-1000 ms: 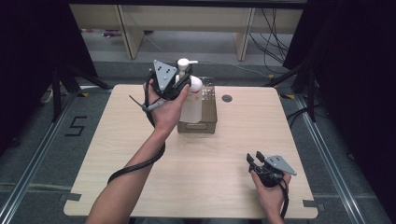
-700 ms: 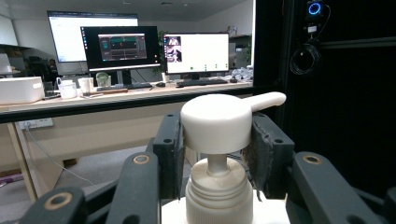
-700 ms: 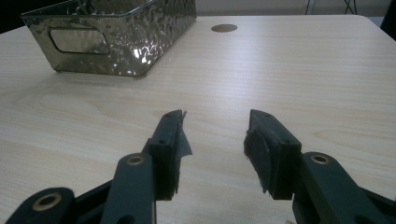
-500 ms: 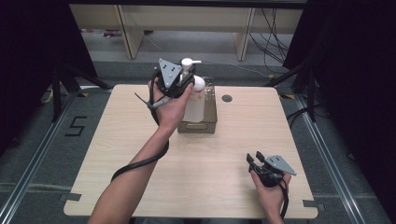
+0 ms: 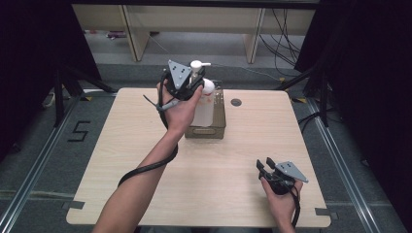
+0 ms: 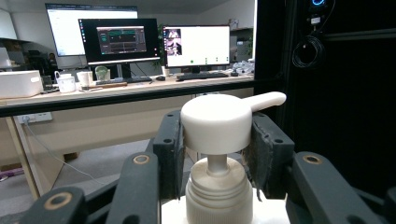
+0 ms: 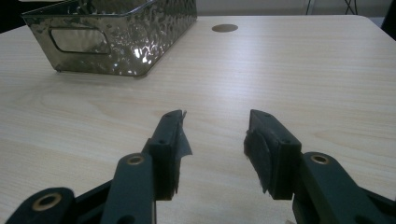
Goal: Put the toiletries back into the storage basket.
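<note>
A white pump bottle hangs upright over a hammered metal basket at the table's far middle. My left gripper is shut on its pump head: in the left gripper view a pad presses each side of the cap, the spout pointing right, the bottle's threaded neck below. My right gripper rests low at the table's near right, open, nothing between its fingers. In the right gripper view that gripper points across bare tabletop toward the basket.
A round cable hole sits in the wooden table right of the basket. Shelving and cables stand beyond the far edge. Dark curtains flank both sides. A desk with monitors lies in the distance in the left gripper view.
My left gripper and the bottle it holds have shifted slightly up and toward the far side. The right gripper has stayed put.
</note>
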`<action>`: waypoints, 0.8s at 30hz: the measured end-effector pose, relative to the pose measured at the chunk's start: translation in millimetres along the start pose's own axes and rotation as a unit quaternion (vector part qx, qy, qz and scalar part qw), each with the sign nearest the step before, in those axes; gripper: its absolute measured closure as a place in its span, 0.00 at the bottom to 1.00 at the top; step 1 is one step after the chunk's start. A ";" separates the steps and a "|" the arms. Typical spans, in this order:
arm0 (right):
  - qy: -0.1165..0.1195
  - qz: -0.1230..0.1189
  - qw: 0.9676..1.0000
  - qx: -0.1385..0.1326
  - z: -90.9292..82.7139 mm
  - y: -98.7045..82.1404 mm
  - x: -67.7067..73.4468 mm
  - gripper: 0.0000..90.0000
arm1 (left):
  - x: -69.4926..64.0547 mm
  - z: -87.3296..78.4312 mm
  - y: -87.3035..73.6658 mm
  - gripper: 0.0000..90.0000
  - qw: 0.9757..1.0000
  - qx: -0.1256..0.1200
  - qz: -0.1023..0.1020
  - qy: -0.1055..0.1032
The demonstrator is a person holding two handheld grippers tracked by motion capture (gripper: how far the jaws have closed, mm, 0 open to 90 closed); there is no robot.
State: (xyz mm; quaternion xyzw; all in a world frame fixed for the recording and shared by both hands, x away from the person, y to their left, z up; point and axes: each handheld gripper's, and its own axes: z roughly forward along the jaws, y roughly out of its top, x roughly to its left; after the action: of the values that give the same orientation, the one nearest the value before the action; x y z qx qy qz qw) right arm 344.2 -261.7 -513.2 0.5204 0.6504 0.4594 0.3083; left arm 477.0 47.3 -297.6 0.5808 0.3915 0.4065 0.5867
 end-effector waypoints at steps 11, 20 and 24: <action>0.007 0.005 1.000 -0.004 0.2 -0.1 0.2 0.63 | -1.7 4.5 -4.0 0.66 1.000 0.011 -0.007 0.003; 0.007 0.005 1.000 -0.004 0.4 -0.1 0.5 0.63 | -1.4 6.7 -3.7 0.66 1.000 0.010 0.003 0.006; 0.008 0.004 1.000 -0.003 0.0 -0.1 0.1 0.62 | -1.9 8.5 -5.5 0.66 1.000 0.015 -0.006 0.007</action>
State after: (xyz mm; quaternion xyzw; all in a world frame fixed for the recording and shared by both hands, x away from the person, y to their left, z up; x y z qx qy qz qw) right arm 344.1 -261.6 -513.3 0.5187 0.6492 0.4667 0.3030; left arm 484.3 42.5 -302.9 0.5844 0.4050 0.4013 0.5774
